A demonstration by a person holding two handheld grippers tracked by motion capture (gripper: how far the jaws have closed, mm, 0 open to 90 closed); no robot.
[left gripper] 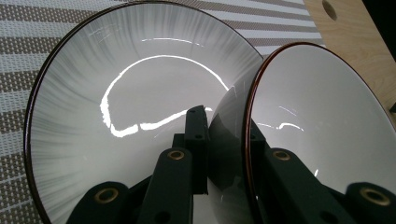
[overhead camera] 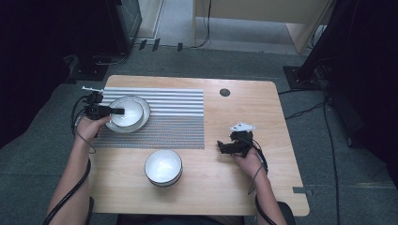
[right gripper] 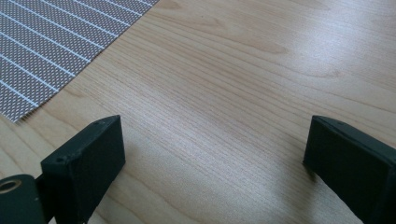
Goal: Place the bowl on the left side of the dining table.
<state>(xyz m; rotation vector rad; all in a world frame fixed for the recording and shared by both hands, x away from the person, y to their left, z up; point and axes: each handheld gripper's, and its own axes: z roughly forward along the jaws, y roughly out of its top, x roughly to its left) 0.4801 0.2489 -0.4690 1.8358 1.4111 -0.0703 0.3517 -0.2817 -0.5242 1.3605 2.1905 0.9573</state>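
Firmly pinched: small white bowl, its rim between the left gripper jaws.
Bowl sat tilted in a white plate on the striped placemat. Right gripper hovered near the wooden table, jaws spread wide; second bowl stood near the front edge.

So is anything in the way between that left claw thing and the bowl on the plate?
No. The left gripper already has its fingers astride the bowl rim, above the plate.
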